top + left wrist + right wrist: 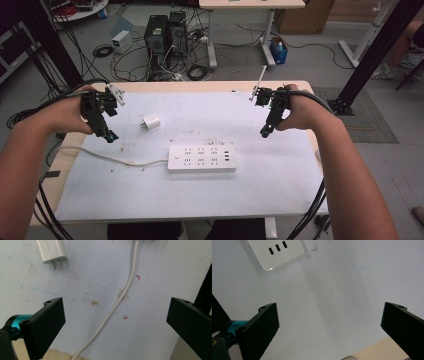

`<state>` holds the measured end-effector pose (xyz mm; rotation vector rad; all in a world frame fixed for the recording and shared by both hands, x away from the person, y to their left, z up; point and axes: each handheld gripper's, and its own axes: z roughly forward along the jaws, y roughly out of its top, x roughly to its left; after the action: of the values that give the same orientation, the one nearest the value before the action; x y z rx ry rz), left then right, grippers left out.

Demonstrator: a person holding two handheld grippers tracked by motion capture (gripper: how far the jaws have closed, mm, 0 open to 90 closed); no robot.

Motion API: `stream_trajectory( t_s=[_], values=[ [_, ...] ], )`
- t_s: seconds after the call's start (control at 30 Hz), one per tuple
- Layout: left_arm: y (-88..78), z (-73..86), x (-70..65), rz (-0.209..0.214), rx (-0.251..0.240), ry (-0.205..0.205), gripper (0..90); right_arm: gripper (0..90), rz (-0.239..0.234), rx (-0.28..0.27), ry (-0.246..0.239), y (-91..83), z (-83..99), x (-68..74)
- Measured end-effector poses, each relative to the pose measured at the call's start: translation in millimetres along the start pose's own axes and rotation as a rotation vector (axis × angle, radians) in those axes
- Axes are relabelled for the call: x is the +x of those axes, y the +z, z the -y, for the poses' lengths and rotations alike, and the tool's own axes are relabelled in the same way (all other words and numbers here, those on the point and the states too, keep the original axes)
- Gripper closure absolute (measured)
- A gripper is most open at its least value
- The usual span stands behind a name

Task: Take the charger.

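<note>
A white power strip [201, 158] lies flat near the middle of the white mat, its white cable [107, 156] running off to the left. A small white plug adapter [150, 121] lies behind it, to the left; in the left gripper view the adapter [51, 251] shows its two prongs, with the cable [117, 300] running between the jaws. My left gripper [111, 136] hovers open left of the adapter, holding nothing. My right gripper [264, 132] hovers open right of the strip, also holding nothing. The strip's USB end [277, 251] appears at the top of the right gripper view.
The white mat [280, 190] covers most of a wooden table [210, 85]. Gripper cables trail off both sides of the table. On the floor behind stand computer towers [166, 35], loose wires and a second table's legs [267, 35]. A black frame post [372, 52] rises at right.
</note>
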<state>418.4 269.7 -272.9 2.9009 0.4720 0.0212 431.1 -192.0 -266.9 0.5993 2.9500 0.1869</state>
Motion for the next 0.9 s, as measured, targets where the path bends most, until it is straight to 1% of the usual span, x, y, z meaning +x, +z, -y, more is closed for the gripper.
stream_trajectory(
  t_s=[0.07,0.13,0.17,0.27,0.3,0.33,0.37,0.4,0.43,0.47,0.5,0.53,0.57,0.6,0.67,0.7,0.73,0.77,0.83,0.87,0.9],
  values=[
    [1.2,-0.9,0.4,0.002,-0.011,-0.006,2.0,1.0,0.002,-0.002,-0.003,-0.2,0.0,-0.1],
    [3.0,-1.6,1.7,0.007,-0.015,-0.017,2.0,1.0,-0.004,-0.005,0.007,-1.2,0.1,-0.2],
    [4.0,-2.1,2.5,0.01,-0.013,-0.016,2.0,1.0,-0.01,-0.008,0.005,-1.5,0.2,-0.5],
    [7.1,-3.5,5.6,0.012,-0.01,-0.02,2.0,1.0,-0.009,-0.013,0.0,-1.6,1.1,-1.8],
    [8.1,-4.0,7.6,0.003,-0.008,-0.025,2.0,1.0,-0.01,-0.015,-0.003,-1.5,1.5,-2.2],
    [9.1,-4.4,9.1,-0.009,-0.01,-0.031,2.0,1.0,-0.005,-0.012,0.003,-1.8,2.1,-1.7],
    [9.8,-4.7,10.6,-0.02,-0.018,-0.038,2.0,1.0,-0.002,-0.013,0.001,-1.8,2.8,-2.0],
    [10.6,-4.8,12.2,-0.024,-0.029,-0.045,2.0,1.0,0.002,-0.013,0.006,-2.3,3.7,-1.4],
    [11.7,-4.9,13.3,-0.041,-0.048,-0.053,2.0,1.0,0.002,-0.02,0.002,-2.4,4.9,-1.1],
    [12.2,-4.9,14.8,-0.072,-0.065,-0.065,2.0,1.0,-0.002,-0.024,0.009,-2.6,5.8,-0.2],
    [12.7,-4.3,17.8,-0.087,-0.08,-0.086,2.0,1.0,-0.001,-0.024,0.013,-2.2,6.8,0.6],
    [14.3,-3.4,20.7,-0.087,-0.101,-0.114,2.0,1.0,0.001,-0.02,0.004,-1.8,7.7,0.5],
    [16.5,-2.8,23.2,-0.088,-0.122,-0.131,2.0,1.0,0.003,-0.014,0.008,-1.8,8.6,1.0],
    [19.8,-2.4,24.9,-0.089,-0.146,-0.157,2.0,1.0,0.002,-0.015,0.015,-2.4,9.9,1.8],
    [27.4,-2.5,29.3,-0.078,-0.17,-0.19,2.0,1.0,0.002,-0.017,0.016,-2.9,10.2,2.3],
    [32.4,-3.3,30.2,-0.082,-0.185,-0.213,2.0,1.0,0.004,-0.019,0.015,-3.1,10.6,2.1],
    [36.0,-3.9,32.7,-0.09,-0.177,-0.211,2.0,1.1,0.005,-0.021,0.017,-2.9,10.8,2.5],
    [40.8,-4.6,34.4,-0.092,-0.179,-0.224,2.0,1.0,0.007,-0.023,0.013,-2.4,11.1,2.5],
    [50.3,-5.3,38.4,-0.098,-0.181,-0.242,2.0,1.0,0.008,-0.019,0.025,-1.2,11.1,3.7],
    [54.9,-5.4,40.9,-0.092,-0.17,-0.251,2.0,1.0,0.007,-0.022,0.024,-0.1,11.1,3.7],
    [59.3,-5.3,43.3,-0.1,-0.159,-0.26,2.0,1.0,-0.001,-0.019,0.023,1.0,10.8,3.8]
  ],
)
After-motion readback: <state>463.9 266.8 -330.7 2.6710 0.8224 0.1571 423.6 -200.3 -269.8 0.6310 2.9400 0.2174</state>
